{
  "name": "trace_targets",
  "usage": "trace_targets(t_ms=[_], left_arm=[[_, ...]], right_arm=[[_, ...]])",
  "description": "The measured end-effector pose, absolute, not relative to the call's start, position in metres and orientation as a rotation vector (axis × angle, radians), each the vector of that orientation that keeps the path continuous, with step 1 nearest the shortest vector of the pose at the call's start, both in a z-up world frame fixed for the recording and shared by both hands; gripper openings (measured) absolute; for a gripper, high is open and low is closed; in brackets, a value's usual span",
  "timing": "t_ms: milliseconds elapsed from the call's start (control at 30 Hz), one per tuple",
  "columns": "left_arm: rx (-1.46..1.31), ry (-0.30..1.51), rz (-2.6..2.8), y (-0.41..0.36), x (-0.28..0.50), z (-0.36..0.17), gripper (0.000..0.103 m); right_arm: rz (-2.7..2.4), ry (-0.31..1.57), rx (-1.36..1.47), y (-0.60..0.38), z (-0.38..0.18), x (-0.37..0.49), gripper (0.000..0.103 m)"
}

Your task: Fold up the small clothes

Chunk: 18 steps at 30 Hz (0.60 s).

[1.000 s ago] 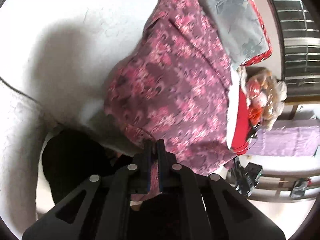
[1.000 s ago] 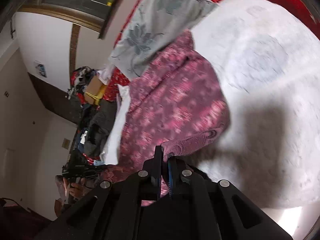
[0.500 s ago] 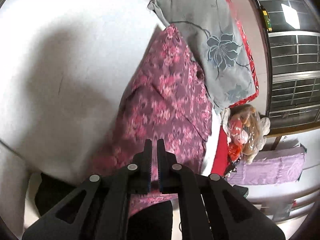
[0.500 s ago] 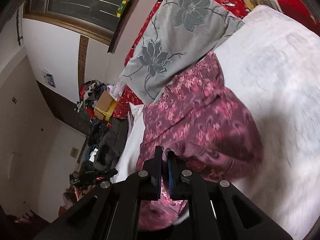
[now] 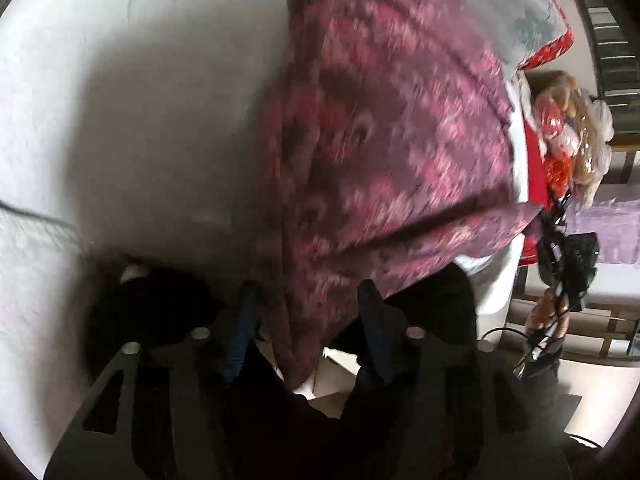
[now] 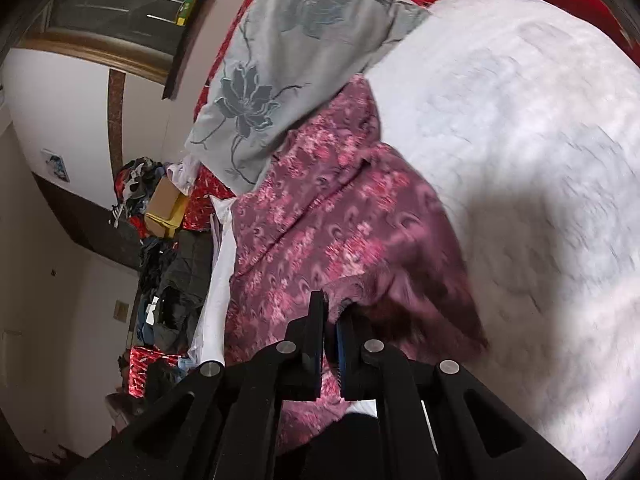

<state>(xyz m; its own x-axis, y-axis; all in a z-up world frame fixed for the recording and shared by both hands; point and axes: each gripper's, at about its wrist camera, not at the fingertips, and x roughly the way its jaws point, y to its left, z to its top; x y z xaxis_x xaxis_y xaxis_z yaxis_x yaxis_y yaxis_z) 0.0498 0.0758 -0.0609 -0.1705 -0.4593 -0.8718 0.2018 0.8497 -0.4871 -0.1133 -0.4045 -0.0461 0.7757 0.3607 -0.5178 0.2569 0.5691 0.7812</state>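
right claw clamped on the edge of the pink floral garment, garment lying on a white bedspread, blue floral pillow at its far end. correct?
One thing is off: the pillow is grey with a dark floral print, not blue, as the right wrist view shows. The rest holds: the right claw is shut on the pink floral garment, which lies on the white bedspread.

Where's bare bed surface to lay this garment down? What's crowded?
Free: the white bedcover on the far side of the pink floral garment from the room, bordered at its head by the grey flower pillow. Crowded: the bed edge on the garment's other side, with dark clothes and a cardboard box piled beyond it.
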Motion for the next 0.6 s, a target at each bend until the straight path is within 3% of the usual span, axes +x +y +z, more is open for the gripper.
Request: trace_targets(t_ms=[133,367,400,433,467,500,600], left_arm=[[-0.206,1.718,-0.58,0.065,0.038,-0.089,0.062],[-0.226,1.669,-0.542,0.055,0.028,-0.108,0.061],[-0.234,1.673,-0.545,0.055,0.026,-0.11,0.057],[-0.239,1.675,-0.551,0.057,0.023,-0.111,0.037],[-0.246,1.678,-0.571,0.058,0.021,-0.111,0.026],[-0.259,1.686,-0.592,0.058,0.018,-0.11,0.007],[-0.334,1.675,-0.635,0.069,0.013,-0.095,0.004]], right_arm=[[0.069,0.71,0.982,-0.4,-0.044,-0.12,0.005],[0.066,0.72,0.975,-0.393,-0.04,-0.134,0.007],[0.066,0.72,0.976,-0.392,-0.04,-0.137,0.007],[0.065,0.722,0.975,-0.391,-0.04,-0.138,0.007],[0.066,0.725,0.975,-0.39,-0.041,-0.14,0.007],[0.066,0.727,0.974,-0.39,-0.041,-0.141,0.007],[0.092,0.728,0.956,-0.385,-0.036,-0.146,0.006]])
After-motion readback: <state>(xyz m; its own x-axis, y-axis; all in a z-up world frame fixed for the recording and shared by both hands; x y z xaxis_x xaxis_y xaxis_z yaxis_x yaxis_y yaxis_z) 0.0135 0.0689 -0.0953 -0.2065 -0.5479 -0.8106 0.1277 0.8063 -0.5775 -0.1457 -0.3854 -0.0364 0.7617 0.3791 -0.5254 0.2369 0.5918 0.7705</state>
